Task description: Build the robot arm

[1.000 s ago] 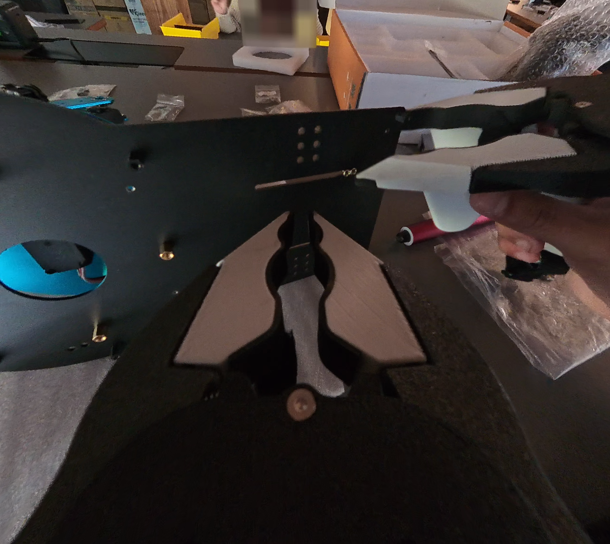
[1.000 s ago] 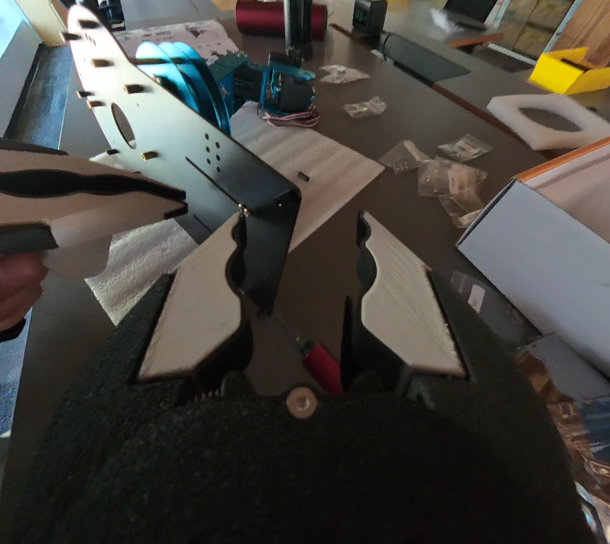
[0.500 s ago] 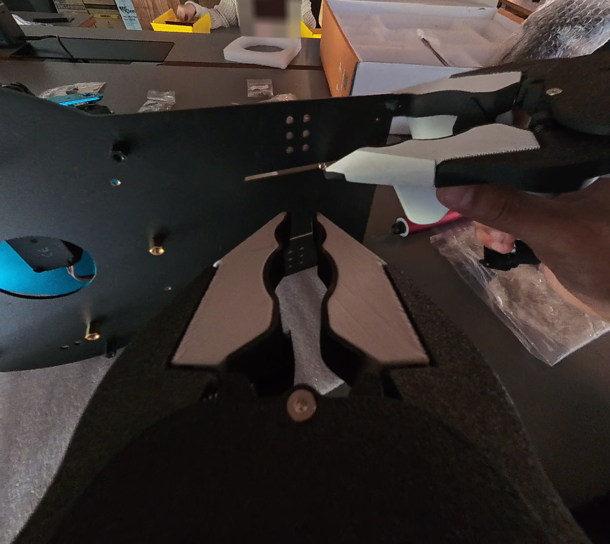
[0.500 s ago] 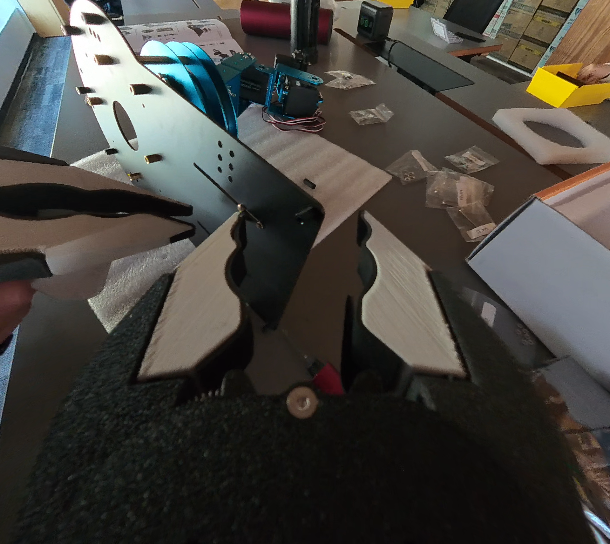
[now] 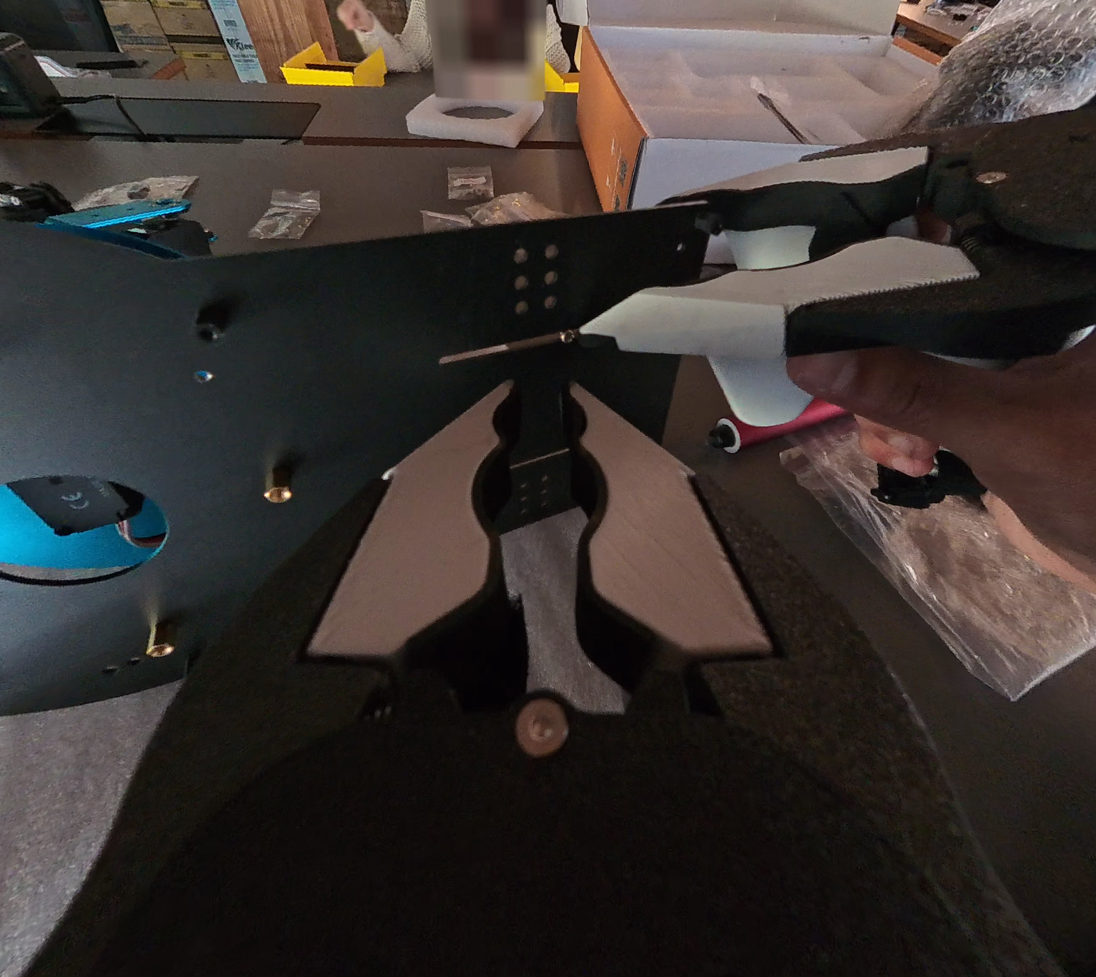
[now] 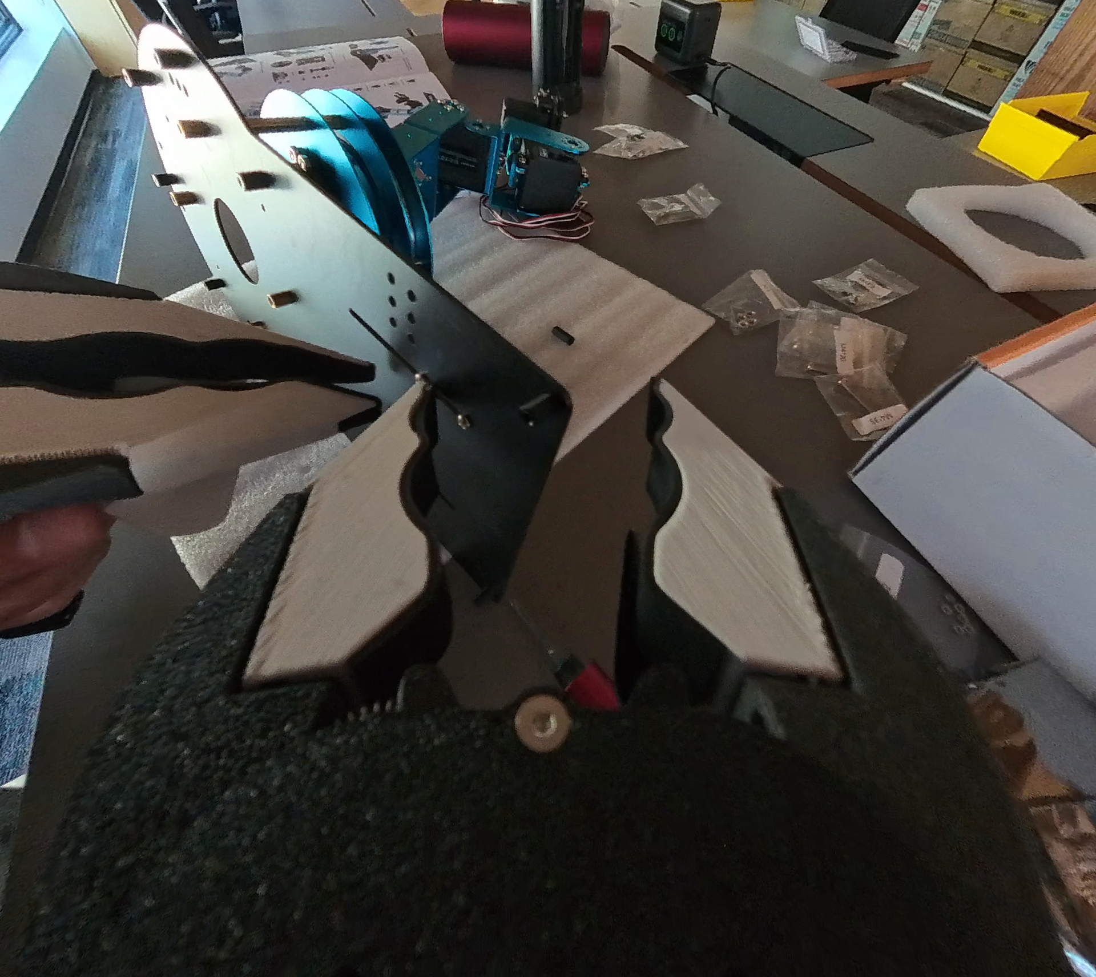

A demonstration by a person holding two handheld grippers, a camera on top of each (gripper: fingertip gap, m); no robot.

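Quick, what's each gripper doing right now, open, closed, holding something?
Left gripper: shut on the black plate.
Right gripper: open, holding nothing, its jaws set about the plate's end.

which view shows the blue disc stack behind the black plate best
The right wrist view: the blue discs stand in open sight behind the black plate, edges and spacing visible. The left wrist view shows only a blue patch through the plate's round hole.

The left hand-held gripper (image 5: 541, 450) clamps the black plate's (image 5: 296, 355) lower edge; the right hand-held gripper (image 5: 640, 284) straddles its right end.
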